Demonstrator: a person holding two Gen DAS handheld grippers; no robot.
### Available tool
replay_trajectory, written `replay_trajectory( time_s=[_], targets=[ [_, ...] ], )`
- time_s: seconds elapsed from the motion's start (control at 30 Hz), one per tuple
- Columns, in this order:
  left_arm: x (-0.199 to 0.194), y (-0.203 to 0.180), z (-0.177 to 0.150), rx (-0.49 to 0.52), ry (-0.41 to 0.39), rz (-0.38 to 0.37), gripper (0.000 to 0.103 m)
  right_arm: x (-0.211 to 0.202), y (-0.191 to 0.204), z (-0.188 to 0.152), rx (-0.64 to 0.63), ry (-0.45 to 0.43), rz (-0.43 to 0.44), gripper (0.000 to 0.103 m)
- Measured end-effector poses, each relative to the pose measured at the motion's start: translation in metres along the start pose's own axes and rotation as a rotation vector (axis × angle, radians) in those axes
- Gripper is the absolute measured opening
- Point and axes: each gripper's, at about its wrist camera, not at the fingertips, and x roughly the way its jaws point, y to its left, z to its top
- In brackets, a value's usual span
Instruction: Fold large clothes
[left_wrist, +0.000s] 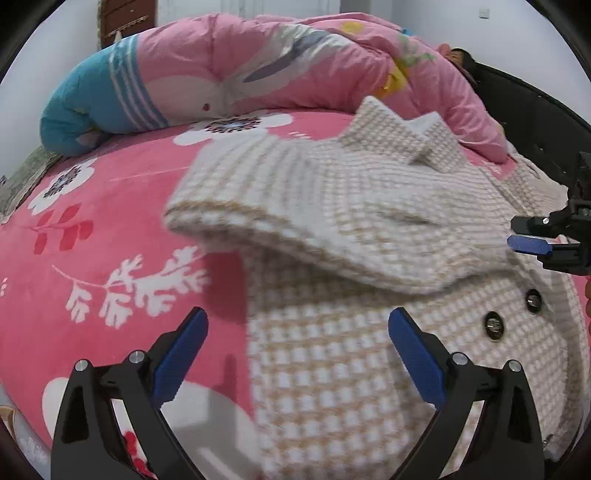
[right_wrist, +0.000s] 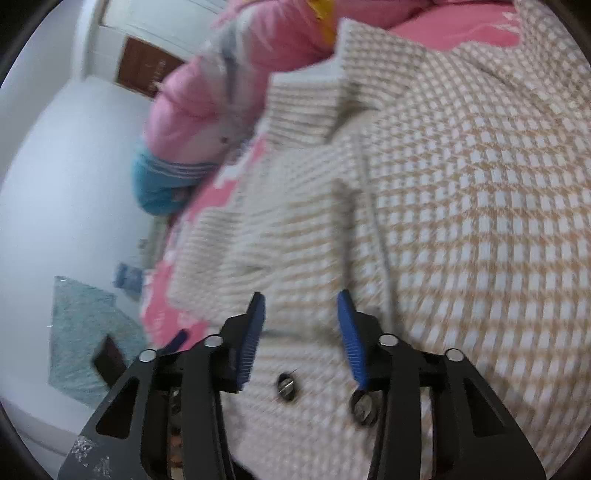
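A beige and white checked coat (left_wrist: 332, 206) lies on the pink bed, collar toward the back, one sleeve (left_wrist: 288, 221) folded across its front, dark buttons (left_wrist: 494, 325) at the right. My left gripper (left_wrist: 297, 325) is open and empty, hovering over the coat's lower left edge. My right gripper (right_wrist: 301, 306) is open and empty just above the coat (right_wrist: 461, 184) near its buttons (right_wrist: 286, 386). The right gripper also shows at the right edge of the left wrist view (left_wrist: 535, 236).
A pink floral bedsheet (left_wrist: 122, 229) covers the bed. A rolled pink and blue quilt (left_wrist: 229, 74) lies along the back. A dark bed frame (left_wrist: 535, 122) runs at the right. A teal rug (right_wrist: 85, 332) lies on the floor left of the bed.
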Motion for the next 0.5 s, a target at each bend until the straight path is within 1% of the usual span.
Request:
replay_trajectory(
  time_s=[0.1, 0.13, 0.2, 0.3, 0.37, 0.43, 0.47, 0.5],
  targets=[
    [0.012, 0.014, -0.001, -0.034, 0.02, 0.045, 0.096, 0.016, -0.002, 0.003, -0.009, 0.031, -0.034, 0.034],
    [0.016, 0.018, -0.002, -0.048, 0.029, 0.049, 0.096, 0.019, -0.002, 0.003, -0.015, 0.037, -0.042, 0.033],
    [0.025, 0.028, -0.003, -0.092, 0.053, 0.04, 0.096, 0.021, 0.002, 0.002, -0.037, 0.04, -0.047, 0.031],
    [0.029, 0.039, -0.006, -0.144, 0.059, 0.013, 0.096, 0.025, 0.013, 0.0, -0.095, 0.06, -0.06, 0.029],
    [0.029, 0.04, -0.006, -0.145, 0.056, 0.015, 0.096, 0.027, 0.023, -0.003, -0.146, 0.067, -0.091, 0.028],
    [0.03, 0.037, -0.006, -0.139, 0.056, 0.028, 0.096, 0.029, 0.031, -0.006, -0.203, 0.062, -0.135, 0.015],
    [0.031, 0.036, -0.005, -0.137, 0.057, 0.033, 0.096, 0.029, 0.034, -0.006, -0.217, 0.057, -0.141, 0.007],
    [0.032, 0.035, -0.006, -0.136, 0.056, 0.038, 0.096, 0.028, 0.037, -0.004, -0.231, 0.045, -0.149, 0.006]
  ],
)
